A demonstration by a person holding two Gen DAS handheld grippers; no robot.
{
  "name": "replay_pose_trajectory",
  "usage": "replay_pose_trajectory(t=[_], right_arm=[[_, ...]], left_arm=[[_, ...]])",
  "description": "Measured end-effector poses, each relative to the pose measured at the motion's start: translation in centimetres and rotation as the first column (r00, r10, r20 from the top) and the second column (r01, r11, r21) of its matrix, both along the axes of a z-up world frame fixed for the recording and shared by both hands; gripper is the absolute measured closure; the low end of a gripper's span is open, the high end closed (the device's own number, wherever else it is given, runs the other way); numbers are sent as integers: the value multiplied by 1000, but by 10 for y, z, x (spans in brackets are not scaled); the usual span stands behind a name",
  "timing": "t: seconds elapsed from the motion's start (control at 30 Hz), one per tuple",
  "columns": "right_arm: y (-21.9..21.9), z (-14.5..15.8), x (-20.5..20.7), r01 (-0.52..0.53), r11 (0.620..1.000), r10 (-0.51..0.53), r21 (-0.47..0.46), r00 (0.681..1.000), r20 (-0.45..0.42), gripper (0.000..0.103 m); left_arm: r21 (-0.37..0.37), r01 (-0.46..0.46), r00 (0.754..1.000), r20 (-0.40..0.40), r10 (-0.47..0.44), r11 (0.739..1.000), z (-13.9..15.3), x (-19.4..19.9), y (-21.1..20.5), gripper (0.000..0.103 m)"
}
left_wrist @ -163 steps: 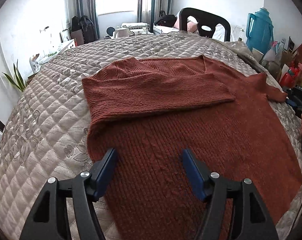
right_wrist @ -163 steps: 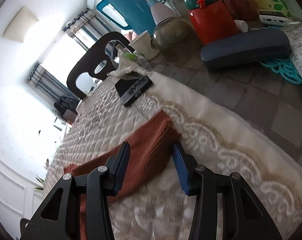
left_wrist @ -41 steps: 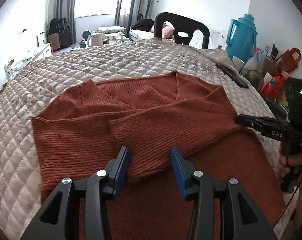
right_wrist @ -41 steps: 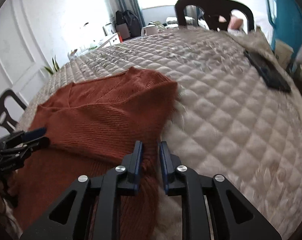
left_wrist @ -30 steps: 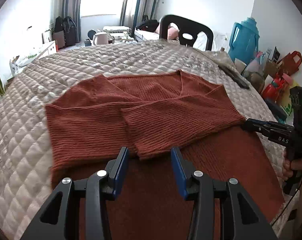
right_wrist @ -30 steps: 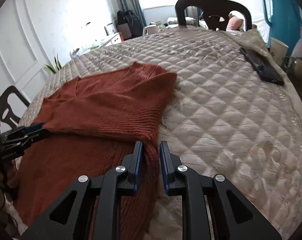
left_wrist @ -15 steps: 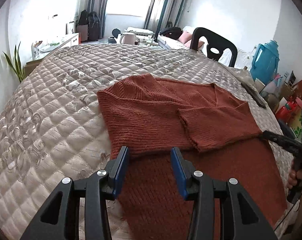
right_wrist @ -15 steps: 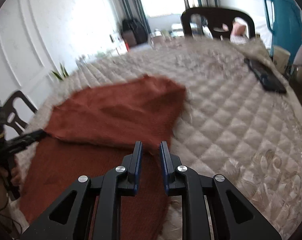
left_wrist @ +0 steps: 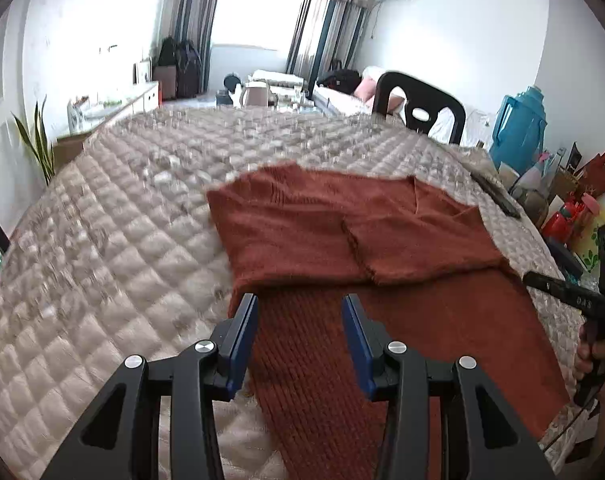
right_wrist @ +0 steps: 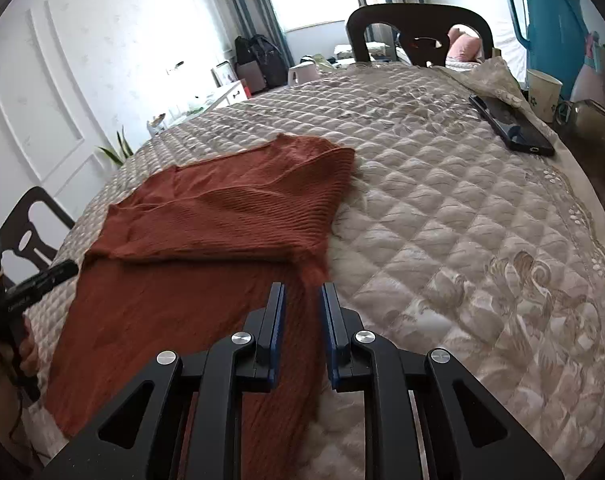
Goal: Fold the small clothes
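the sweater (left_wrist: 382, 248) lies flat on the bed (left_wrist: 114, 240), near the bed's right edge in the left view, with its hem toward the near edge. both sleeves are already folded in across the chest: one sleeve (left_wrist: 418, 244) lies over the other, and their cuffs meet about the middle of the body. so the first part of the folding looks done. the lower body (right_wrist: 174, 304) is not folded; it is one flat layer that reaches to the near edge of the bed.

the left tool (left_wrist: 300, 332) hangs over the left side edge of the sweater, just under the folded sleeve. its jaws are spread and nothing is between the pads. the right tool (right_wrist: 302, 320) is over the opposite side edge; its jaws stand close together with a narrow gap. some knit shows through the gap, but i cannot tell if the pads pinch it or only hover above it.

in my judgement what is left is to take the hem or the sides and fold the body, perhaps in half, and then to smooth it.
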State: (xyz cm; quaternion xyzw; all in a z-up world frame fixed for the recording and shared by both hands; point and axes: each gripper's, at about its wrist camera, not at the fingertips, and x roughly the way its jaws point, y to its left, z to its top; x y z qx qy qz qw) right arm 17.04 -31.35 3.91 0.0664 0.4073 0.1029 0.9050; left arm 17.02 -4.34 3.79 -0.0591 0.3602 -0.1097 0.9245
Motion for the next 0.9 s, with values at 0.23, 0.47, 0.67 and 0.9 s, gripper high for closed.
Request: replay_pose_trajectory(t=[0.23,0.47,0.67,0.9], right_arm=[[13,2,3,-22,1000,22,-3,1000,4,85],[14,-3,-8,-51,999,51,-12,998,-24,85],[5,-3,-23,-43,999,42,-11,999,-32,85],[10,-3,-40,-80,997,79,-23,996,-29,84]], left_arm=[[-4,10,1000,-18,-10,1000,-4,30,-3,57],[-56,42,992,-114,-48,998,-28,32,0,57],[-2,36,996,-85,-36,999,-21,6,-2,57],[27,38,998,-55,-36,999,-12,-32,-6,57]])
